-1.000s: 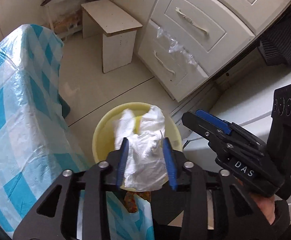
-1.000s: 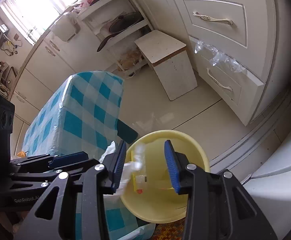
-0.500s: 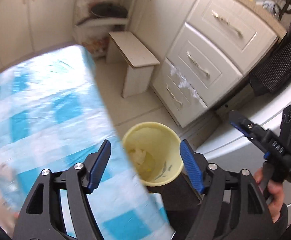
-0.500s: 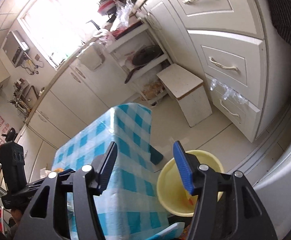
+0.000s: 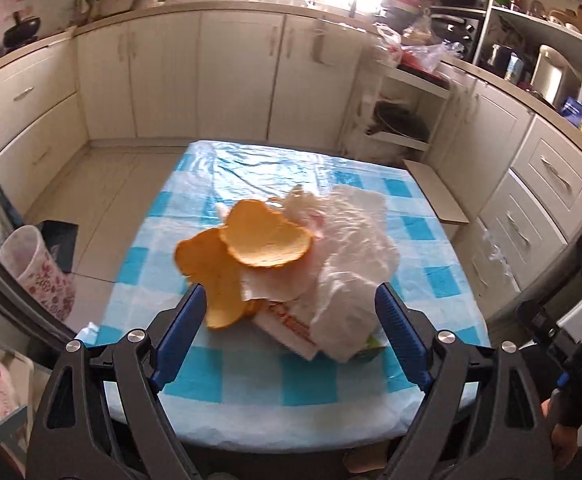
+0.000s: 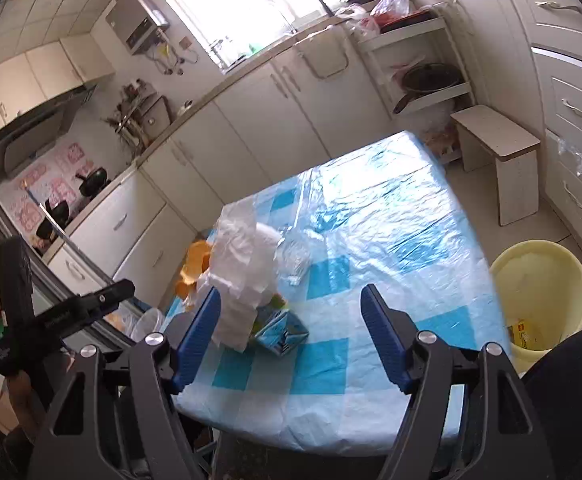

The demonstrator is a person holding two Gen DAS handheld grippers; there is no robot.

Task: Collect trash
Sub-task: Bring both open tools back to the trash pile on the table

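Left claw [image 5: 287,336]: jaws spread wide with nothing pressed between them, having just been opening; it points down at the rubbish pile on the table. Right claw [image 6: 291,336]: likewise spread and empty, its jaws having just been opening too. In the left wrist view the pile sits between the blue pads [image 5: 179,332] and beyond them, toward 12 o'clock: orange peel [image 5: 247,252] at 11 o'clock, crumpled white tissue [image 5: 355,264] at 1 o'clock, and a printed wrapper [image 5: 287,324] under the tissue, nearest the claw. In the right wrist view the same tissue [image 6: 247,264] rises at 11 o'clock, draped over a small blue carton [image 6: 279,328] just ahead of the left pad; the peel [image 6: 195,268] lies behind it. All rest on the blue checked tablecloth [image 6: 371,240]. The yellow bin [image 6: 539,300] stands on the floor off the table's edge at 3 o'clock, already holding some scraps. Step in hand, by judgement: approach for a fresh pickup, neither claw yet touching the pile. The next move calls for lowering a claw over one piece, closing firmly on it, and carrying it to the bin without scattering the loose peel.
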